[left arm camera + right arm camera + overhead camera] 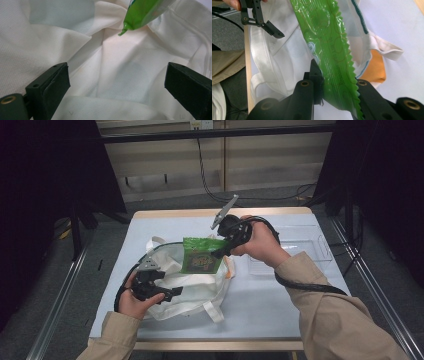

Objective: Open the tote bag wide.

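A green snack packet [201, 256] hangs over the mouth of a white cloth tote bag [190, 287] lying on the table. My right gripper [216, 254] is shut on the packet's right edge and comes in from the right. In the right gripper view the packet [329, 42] is pinched between the right gripper's [337, 82] jaws above the bag [279, 60]. My left gripper [167, 292] sits at the bag's near-left rim. In its own view the left gripper [117, 87] stands wide open over the bag's inside [112, 65], with the packet's corner [140, 12] dangling above.
A clear plastic tray [300, 250] lies at the right of the pale blue table [260, 305]. An orange patch [374, 67] shows at the bag's right side. The left gripper [272, 28] also appears beyond the bag. Cables trail on the floor behind the table.
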Action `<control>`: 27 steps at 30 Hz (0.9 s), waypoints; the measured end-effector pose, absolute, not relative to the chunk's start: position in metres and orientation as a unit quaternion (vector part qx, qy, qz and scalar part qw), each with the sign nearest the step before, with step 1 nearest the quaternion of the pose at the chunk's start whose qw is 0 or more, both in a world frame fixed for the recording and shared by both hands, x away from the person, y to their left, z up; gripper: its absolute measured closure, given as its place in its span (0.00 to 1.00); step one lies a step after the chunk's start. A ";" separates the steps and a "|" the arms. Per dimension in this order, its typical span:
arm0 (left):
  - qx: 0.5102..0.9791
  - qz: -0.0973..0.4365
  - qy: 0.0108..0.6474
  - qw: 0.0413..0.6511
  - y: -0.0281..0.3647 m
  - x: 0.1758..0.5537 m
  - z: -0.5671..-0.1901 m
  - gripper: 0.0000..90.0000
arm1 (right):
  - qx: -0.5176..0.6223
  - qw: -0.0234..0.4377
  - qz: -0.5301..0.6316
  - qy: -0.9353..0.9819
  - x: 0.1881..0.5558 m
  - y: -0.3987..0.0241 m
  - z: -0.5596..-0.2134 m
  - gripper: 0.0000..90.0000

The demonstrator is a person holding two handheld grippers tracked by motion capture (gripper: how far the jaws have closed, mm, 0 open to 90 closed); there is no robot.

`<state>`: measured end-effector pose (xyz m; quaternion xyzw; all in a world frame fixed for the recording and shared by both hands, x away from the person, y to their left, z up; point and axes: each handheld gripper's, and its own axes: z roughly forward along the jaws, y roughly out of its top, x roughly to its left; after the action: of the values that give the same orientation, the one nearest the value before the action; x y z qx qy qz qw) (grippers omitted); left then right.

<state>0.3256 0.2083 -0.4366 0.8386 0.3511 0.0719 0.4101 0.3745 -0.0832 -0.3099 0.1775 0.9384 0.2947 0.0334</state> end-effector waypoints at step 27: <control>0.842 0.067 0.346 0.409 0.206 0.322 -0.437 0.06 | 0.182 0.026 0.282 0.942 0.371 -0.110 -0.274 0.87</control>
<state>0.3217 0.2061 -0.4374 0.8418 0.3462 0.0666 0.4088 0.3714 -0.1100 -0.2743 0.1823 0.9415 0.2821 0.0265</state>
